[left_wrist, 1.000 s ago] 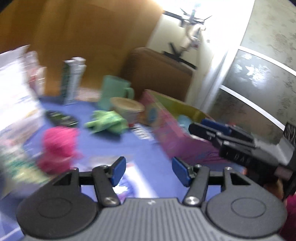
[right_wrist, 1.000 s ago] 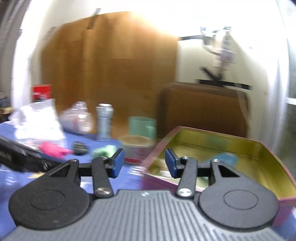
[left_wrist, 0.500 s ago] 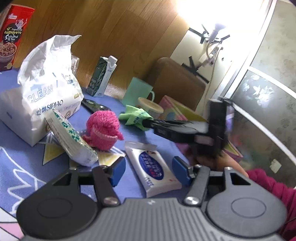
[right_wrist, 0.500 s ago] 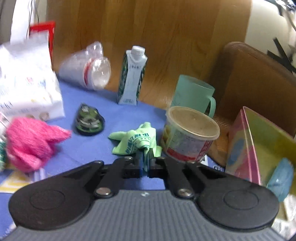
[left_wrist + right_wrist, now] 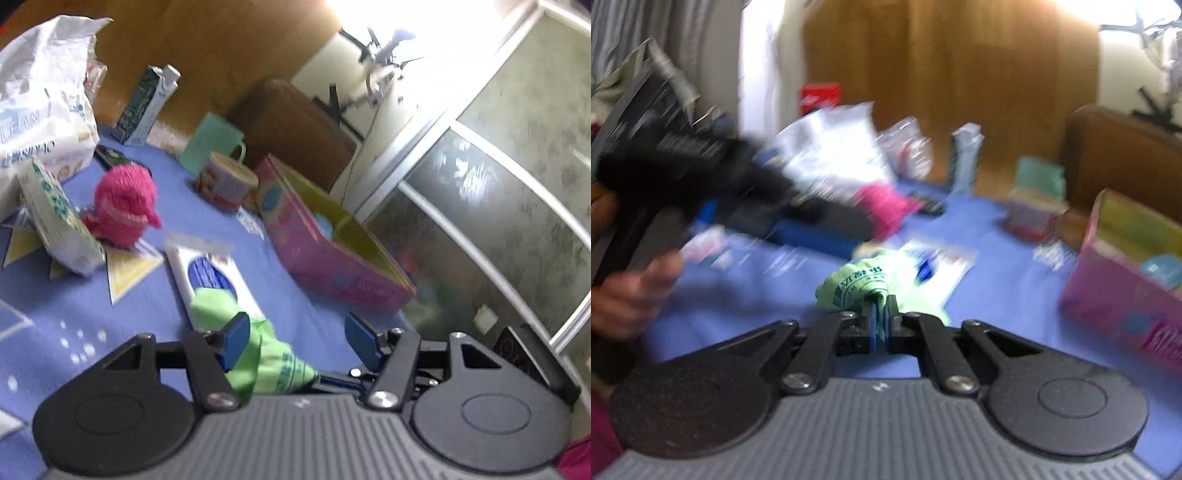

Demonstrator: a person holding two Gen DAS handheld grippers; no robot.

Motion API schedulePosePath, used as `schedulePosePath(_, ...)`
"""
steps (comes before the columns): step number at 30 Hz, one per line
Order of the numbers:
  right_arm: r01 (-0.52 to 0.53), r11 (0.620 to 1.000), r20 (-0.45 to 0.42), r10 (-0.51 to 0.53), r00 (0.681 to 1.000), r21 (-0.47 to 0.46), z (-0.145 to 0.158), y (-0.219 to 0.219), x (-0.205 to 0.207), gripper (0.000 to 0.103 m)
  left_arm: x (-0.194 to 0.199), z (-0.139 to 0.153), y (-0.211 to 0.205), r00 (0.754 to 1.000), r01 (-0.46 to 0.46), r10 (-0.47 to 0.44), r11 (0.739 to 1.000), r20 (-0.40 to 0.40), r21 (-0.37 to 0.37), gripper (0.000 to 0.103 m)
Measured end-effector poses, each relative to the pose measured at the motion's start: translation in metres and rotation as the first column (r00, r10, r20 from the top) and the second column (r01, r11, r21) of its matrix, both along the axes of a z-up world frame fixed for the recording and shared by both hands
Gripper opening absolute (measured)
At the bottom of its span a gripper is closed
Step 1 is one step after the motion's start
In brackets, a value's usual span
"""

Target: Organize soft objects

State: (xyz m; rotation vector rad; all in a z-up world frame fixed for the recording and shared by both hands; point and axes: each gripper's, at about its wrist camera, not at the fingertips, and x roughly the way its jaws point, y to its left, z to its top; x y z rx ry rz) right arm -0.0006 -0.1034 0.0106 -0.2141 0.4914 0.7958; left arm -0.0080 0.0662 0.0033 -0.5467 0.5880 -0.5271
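I had the right gripper (image 5: 880, 322) clamped on the crumpled light-green printed cloth (image 5: 866, 284), carried above the blue tablecloth (image 5: 1004, 254); left gripper (image 5: 295, 338) gaped. Next, probably drop into the pink cardboard box (image 5: 1115, 291).

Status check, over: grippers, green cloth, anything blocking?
Right gripper shut on green cloth. Left gripper open, cloth between its fingers. Pink box unobstructed.
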Motion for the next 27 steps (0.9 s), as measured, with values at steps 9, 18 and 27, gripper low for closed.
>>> schedulePosePath(9,-0.019,1.000,0.000,0.019,1.000,0.021,-0.005,-0.007,-0.008,0.079,-0.018,-0.007,0.003,0.994,-0.092,0.096,0.992,-0.047,0.084,0.056)
schedulePosePath(18,-0.001,0.997,-0.165,0.014,0.986,0.075,-0.022,0.001,0.016,0.070,-0.003,-0.021,-0.021,0.993,0.016,-0.008,0.998,-0.116,0.067,0.030)
schedulePosePath(27,0.065,0.994,-0.025,-0.063,0.998,0.084,-0.008,-0.038,0.005,0.022,0.032,0.017,-0.071,0.988,0.157,-0.157,0.983,-0.011,0.093,0.026)
